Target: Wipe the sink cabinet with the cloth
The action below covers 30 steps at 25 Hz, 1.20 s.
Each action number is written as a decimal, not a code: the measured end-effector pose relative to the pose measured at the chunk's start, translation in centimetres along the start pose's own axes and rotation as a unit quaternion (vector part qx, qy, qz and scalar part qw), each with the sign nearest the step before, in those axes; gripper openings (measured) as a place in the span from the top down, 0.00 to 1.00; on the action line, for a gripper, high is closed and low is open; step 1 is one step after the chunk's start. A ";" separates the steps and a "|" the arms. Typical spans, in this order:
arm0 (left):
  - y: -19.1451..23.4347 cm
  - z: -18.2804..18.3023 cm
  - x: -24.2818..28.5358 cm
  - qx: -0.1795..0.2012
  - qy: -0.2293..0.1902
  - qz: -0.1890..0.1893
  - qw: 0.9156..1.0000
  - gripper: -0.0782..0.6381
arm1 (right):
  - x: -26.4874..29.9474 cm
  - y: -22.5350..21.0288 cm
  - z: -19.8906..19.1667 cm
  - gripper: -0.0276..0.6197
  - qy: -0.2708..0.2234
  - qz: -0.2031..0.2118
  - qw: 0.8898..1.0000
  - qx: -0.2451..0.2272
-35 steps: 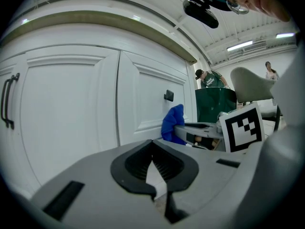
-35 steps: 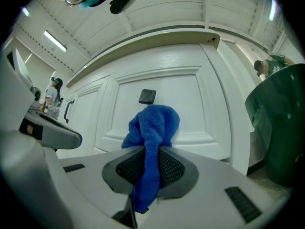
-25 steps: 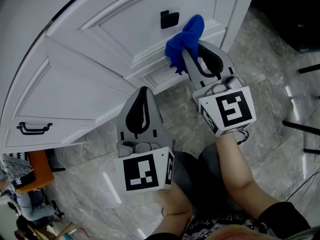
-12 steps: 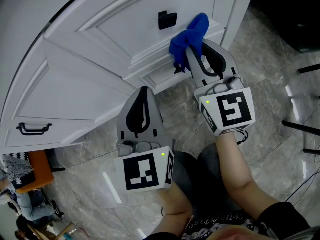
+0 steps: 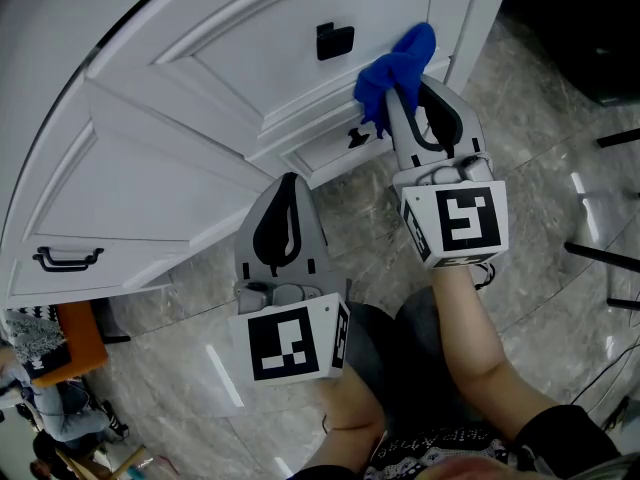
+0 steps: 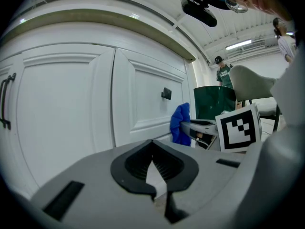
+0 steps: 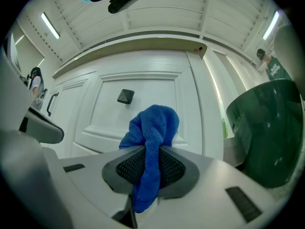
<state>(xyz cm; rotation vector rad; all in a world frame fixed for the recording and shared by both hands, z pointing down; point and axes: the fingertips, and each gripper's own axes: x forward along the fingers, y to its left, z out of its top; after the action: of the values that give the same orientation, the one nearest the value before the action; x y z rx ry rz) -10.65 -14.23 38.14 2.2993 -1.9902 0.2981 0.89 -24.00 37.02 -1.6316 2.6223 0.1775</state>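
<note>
Right gripper (image 5: 404,100) (image 7: 151,152): fingers clamped on the blue cloth (image 5: 396,66) (image 7: 153,126). One tail of the cloth runs down between the ribbed pads, and the bunched end stands out past the fingertips. In the head view that bunched end lies over the lower right moulding of the sink cabinet (image 5: 190,118) door, below and to the right of the black square knob (image 5: 336,38). The right gripper view shows the bunch in front of the door panel, with the knob (image 7: 125,96) up and to its left. Actual contact with the door cannot be confirmed from either view. Left gripper (image 5: 288,182) (image 6: 153,157): fingers drawn together with only a sliver between them and nothing held. It sits low, near the cabinet base and apart from the right gripper. A black bar handle (image 5: 67,257) is on the cabinet front at far left. The floor (image 5: 540,108) is grey marbled tile.
</note>
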 end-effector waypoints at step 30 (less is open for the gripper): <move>-0.4 -0.8 1.2 -0.001 0.007 -0.006 1.000 0.88 | -0.5 -4.6 -0.6 0.84 -0.019 -0.112 0.994 -0.001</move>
<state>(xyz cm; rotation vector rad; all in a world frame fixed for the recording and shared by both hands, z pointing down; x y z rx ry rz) -10.12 -15.22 39.18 2.3013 -1.9681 0.3097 5.20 -25.65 37.36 -1.8845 2.3892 0.1991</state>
